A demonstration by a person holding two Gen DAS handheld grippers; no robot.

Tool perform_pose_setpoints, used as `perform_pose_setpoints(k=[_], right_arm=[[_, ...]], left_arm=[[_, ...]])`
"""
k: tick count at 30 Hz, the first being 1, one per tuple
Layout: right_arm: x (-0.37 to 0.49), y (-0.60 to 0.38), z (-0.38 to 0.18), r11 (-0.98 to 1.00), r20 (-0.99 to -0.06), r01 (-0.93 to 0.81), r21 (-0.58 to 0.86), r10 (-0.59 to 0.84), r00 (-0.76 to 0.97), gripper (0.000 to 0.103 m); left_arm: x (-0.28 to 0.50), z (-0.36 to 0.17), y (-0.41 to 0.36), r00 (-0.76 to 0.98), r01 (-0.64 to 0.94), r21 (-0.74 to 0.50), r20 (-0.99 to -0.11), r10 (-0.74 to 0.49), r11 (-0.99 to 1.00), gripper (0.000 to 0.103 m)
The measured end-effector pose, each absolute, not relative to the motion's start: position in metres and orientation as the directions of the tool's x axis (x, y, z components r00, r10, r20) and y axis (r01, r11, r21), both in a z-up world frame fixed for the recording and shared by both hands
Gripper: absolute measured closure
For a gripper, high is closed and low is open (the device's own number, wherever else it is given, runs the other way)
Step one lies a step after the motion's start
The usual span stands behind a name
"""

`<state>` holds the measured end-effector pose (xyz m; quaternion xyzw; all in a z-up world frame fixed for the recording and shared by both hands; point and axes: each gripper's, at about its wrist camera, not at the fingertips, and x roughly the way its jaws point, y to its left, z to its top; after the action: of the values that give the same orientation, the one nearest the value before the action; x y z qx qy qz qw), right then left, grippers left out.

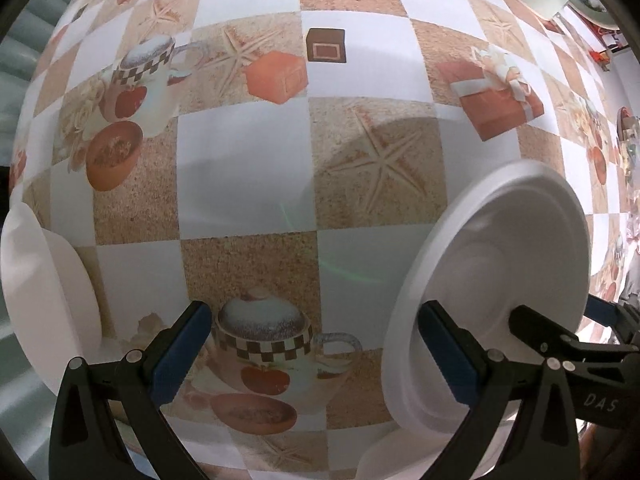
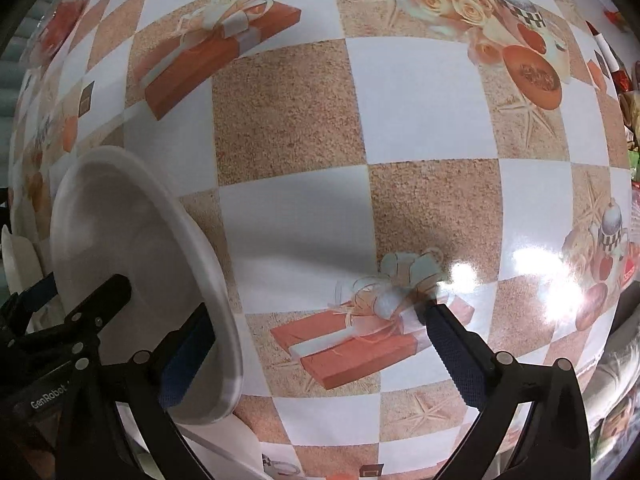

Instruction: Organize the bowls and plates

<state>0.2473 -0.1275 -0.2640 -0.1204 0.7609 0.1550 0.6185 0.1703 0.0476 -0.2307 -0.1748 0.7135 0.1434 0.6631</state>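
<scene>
A white plate (image 1: 500, 280) stands on edge between my two grippers, above the checkered tablecloth (image 1: 248, 168). In the left wrist view my left gripper (image 1: 316, 344) is open; its right finger (image 1: 448, 356) lies against the plate's near face and the right gripper's finger (image 1: 532, 332) presses the other face. In the right wrist view the same plate (image 2: 136, 272) is at the left, my right gripper (image 2: 316, 344) is open, its left finger (image 2: 184, 360) behind the plate. A white bowl (image 1: 44, 300) sits at the left edge.
The tablecloth (image 2: 420, 100) carries printed gift boxes, teapots and starfish. More white dishes (image 2: 16, 264) stand at the far left of the right wrist view. Another white dish rim (image 1: 420, 448) shows at the bottom. Clutter lies at the table's right edge (image 2: 628, 92).
</scene>
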Motion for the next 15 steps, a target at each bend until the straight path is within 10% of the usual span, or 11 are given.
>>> perform_pose_setpoints(k=[15], right_arm=[[0.272, -0.118, -0.267, 0.922, -0.975, -0.376, 0.088, 0.002, -0.224, 0.0]], left_arm=[[0.175, -0.232, 0.051, -0.079, -0.445, -0.026, -0.995, -0.068, 0.895, 0.0]])
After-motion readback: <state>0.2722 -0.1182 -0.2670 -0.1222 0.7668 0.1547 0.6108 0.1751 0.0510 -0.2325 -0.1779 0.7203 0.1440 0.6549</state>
